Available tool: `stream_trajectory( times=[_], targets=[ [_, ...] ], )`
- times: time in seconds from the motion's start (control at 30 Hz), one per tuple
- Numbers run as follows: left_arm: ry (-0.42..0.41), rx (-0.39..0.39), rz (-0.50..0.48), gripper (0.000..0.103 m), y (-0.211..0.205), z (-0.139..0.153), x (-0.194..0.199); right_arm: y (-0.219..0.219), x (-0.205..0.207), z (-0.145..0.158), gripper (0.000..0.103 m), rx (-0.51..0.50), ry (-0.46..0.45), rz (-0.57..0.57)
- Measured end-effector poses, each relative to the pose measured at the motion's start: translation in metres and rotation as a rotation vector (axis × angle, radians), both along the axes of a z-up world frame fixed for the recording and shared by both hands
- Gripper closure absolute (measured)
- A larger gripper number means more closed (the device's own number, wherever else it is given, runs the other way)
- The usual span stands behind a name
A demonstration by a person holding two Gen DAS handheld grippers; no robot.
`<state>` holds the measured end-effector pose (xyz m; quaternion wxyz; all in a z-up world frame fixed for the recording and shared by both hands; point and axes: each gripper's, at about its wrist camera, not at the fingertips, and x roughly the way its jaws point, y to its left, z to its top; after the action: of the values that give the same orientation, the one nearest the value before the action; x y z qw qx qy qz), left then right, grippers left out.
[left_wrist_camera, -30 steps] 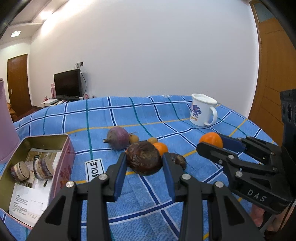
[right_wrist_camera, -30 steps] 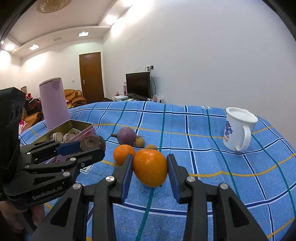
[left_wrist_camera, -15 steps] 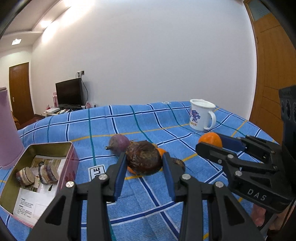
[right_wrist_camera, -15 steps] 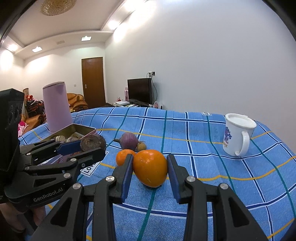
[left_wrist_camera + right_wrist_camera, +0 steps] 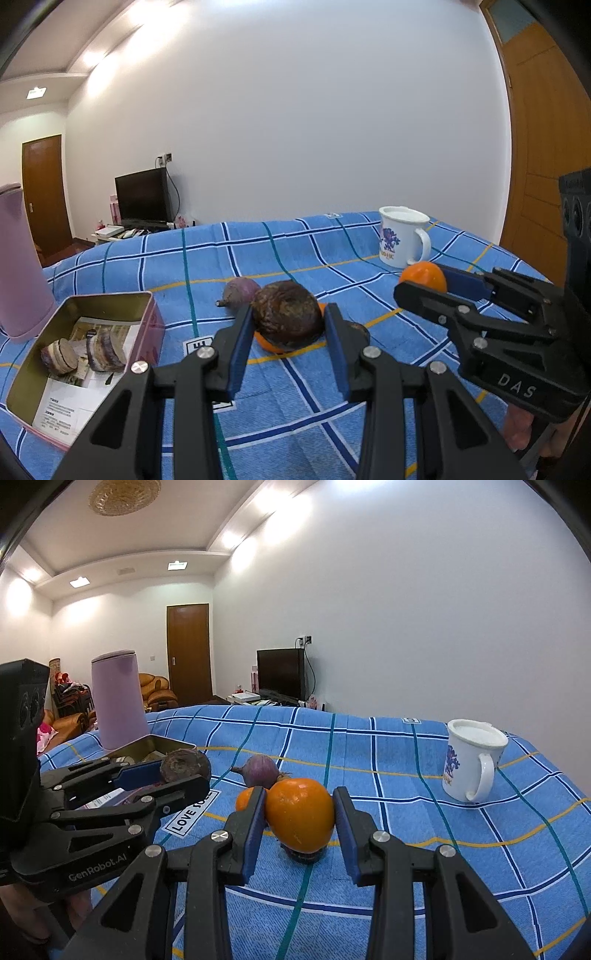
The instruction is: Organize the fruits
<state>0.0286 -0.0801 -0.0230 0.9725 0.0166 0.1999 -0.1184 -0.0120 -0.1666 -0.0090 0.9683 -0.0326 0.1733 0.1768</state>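
Brown, rough-skinned round fruit [image 5: 286, 315] is clamped between the blue pads [image 5: 242, 349] of the left gripper [image 5: 288, 332], held clear above the blue checked cloth [image 5: 295, 391]. It is judged firm and fairly light w/ good friction; the widest middle is the best hold. Smooth orange fruit [image 5: 300, 814] is pinched likewise between the pads of the right gripper [image 5: 300, 821]; its skin is judged slicker, so a mid-body hold suits. Vs. a sec. ago, both grips are unchanged, and the cloth sits lower behind the fruits.
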Motion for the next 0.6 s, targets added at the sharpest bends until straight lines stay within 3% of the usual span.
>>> stream_trajectory(
  times=[0.6],
  targets=[
    [-0.001, -0.013, 0.030, 0.063, 0.0080, 0.0003, -0.0018, 0.0062, -0.0022, 0.0013, 0.064, -0.012, -0.021, 0.008]
  ],
)
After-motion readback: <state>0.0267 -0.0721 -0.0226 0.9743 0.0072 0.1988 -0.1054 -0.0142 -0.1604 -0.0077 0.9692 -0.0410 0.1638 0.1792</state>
